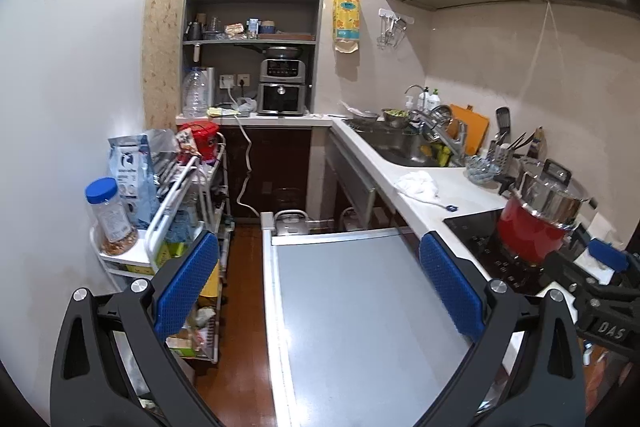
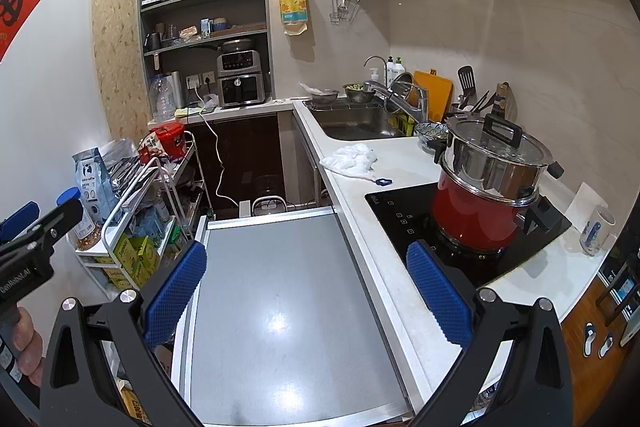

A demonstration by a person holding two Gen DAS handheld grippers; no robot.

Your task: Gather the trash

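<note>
A: Biggest?
B: Grey table point(image 2: 288, 303), butted against the counter point(image 2: 400, 267). Hob point(image 2: 404, 211) right of it, red pot point(image 2: 472, 215) on that.
A: Trash?
B: Crumpled white tissue point(image 2: 350, 158) on the counter beyond the table, near the sink point(image 2: 352, 127); small blue bit point(image 2: 383, 182) beside it.
A: Grippers?
B: Left gripper point(image 1: 320, 283), right gripper point(image 2: 306, 287) both over the table, spread wide, holding nothing.

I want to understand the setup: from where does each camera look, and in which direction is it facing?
Left wrist: sits on the left hand-held gripper, facing along the grey pull-out surface toward the shelves; its open blue fingers show, with the right hand-held gripper at the right edge.
Right wrist: sits on the right hand-held gripper, same direction; open fingers, left gripper and the hand show.
Shared: crumpled white cloth, red pot.
</note>
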